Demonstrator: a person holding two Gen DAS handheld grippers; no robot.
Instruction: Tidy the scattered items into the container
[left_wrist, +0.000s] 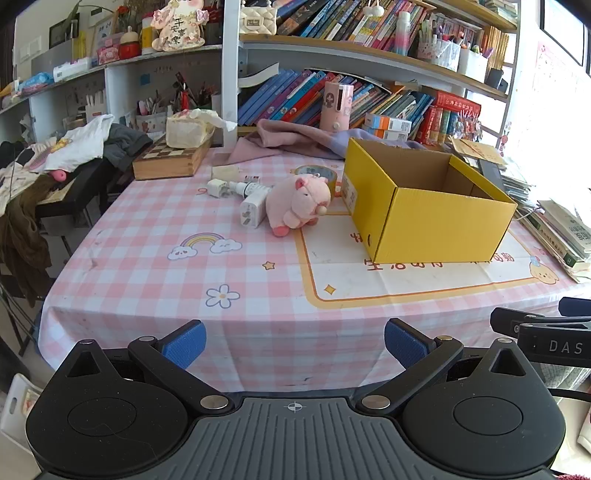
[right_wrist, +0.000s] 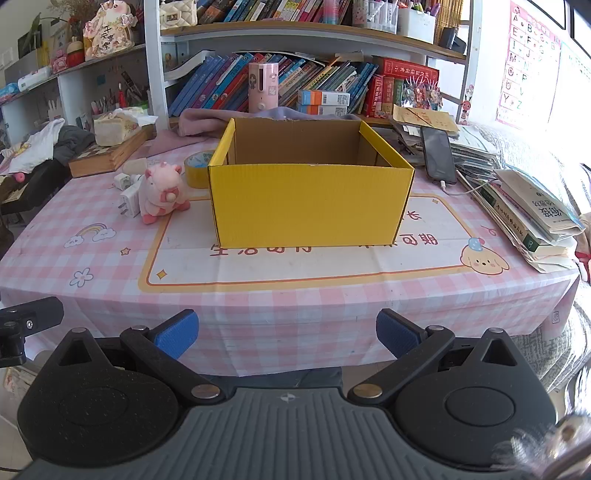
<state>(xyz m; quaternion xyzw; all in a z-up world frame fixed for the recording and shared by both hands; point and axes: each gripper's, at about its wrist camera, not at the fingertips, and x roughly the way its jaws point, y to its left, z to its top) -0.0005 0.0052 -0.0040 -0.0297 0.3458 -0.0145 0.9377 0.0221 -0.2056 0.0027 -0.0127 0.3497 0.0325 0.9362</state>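
Both claws wide open, nothing between the pads: left claw (left_wrist: 294, 341) and right claw (right_wrist: 287, 334) both hang off the near edge of the counter (right_wrist: 295, 302), angled down, well apart from everything. Yellow box (right_wrist: 310, 205) sits mid-counter, open top, looks empty as far as visible. Clutter is just left of it: pink plush pig (left_wrist: 297, 201) on its side close beside the box, white charger (left_wrist: 253, 212) touching the pig's back, small spray bottle (left_wrist: 249, 188) and a second white plug (left_wrist: 214, 187) behind that, tape roll (left_wrist: 316, 173) between the pig and the box corner. Nothing packed yet, so step 1 = pick, probably left claw since it's the closer side. Handling, my guess: pig is light + soft, will squash, so grab across the body, not an ear or a leg. Charger is stiff, smooth plastic, may slip; pinch the flat sides, pads clear of the prongs. Bottle is round, could roll; take it across the middle. Tape roll is rigid; pinch through the rim wall. Box is light cardboard, a nudge may slide it on the cloth, so drop in from above.
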